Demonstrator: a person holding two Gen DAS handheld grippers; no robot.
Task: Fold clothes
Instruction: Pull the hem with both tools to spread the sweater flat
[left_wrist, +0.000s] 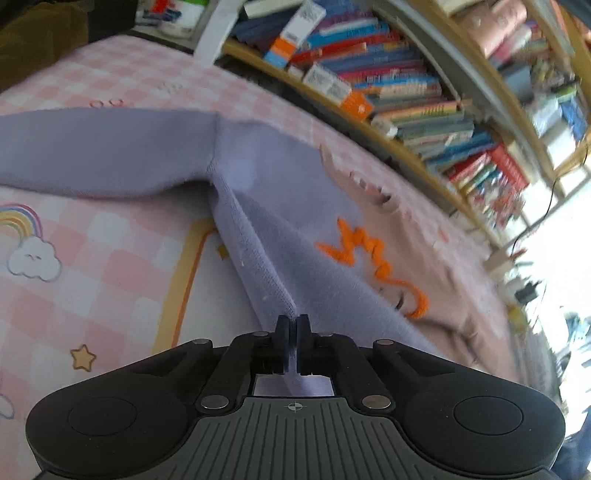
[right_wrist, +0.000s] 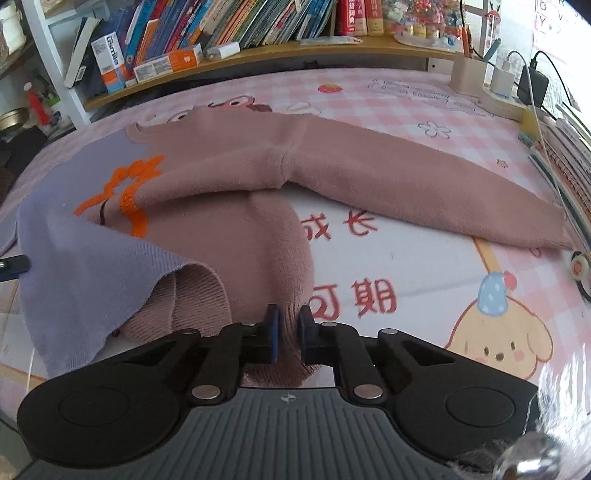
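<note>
Left wrist view. My left gripper (left_wrist: 293, 332) has its jaws pressed together on a thin ridge of the lilac half of the sweater (left_wrist: 280, 206), at the hem corner nearest the camera; the knit rises in a taut crease from the pinch toward the armpit. The lilac sleeve (left_wrist: 103, 147) lies stretched flat to the left across the pink checked tablecloth (left_wrist: 122, 266). The orange embroidered motif (left_wrist: 373, 266) marks the middle of the chest, with the pink half beyond it. A bookshelf (left_wrist: 406, 96) runs along the far edge.

Right wrist view. My right gripper (right_wrist: 289, 328) is clamped on the pink ribbed hem of the same sweater (right_wrist: 236, 177), a thick bunch of knit filling the small gap between the pads. To the left, the lilac hem corner is lifted and curls over, which I take to be the other gripper's work. The pink sleeve (right_wrist: 424, 181) lies extended to the right, flat on the cloth.

Progress, as I judge it. The sweater lies spread face up on the table with both sleeves out and no fold completed. Both bottom corners are gripped, so the first fold, probably the hem carried up toward the collar, is only starting. The sleeves and any further folds are left to do.
</note>
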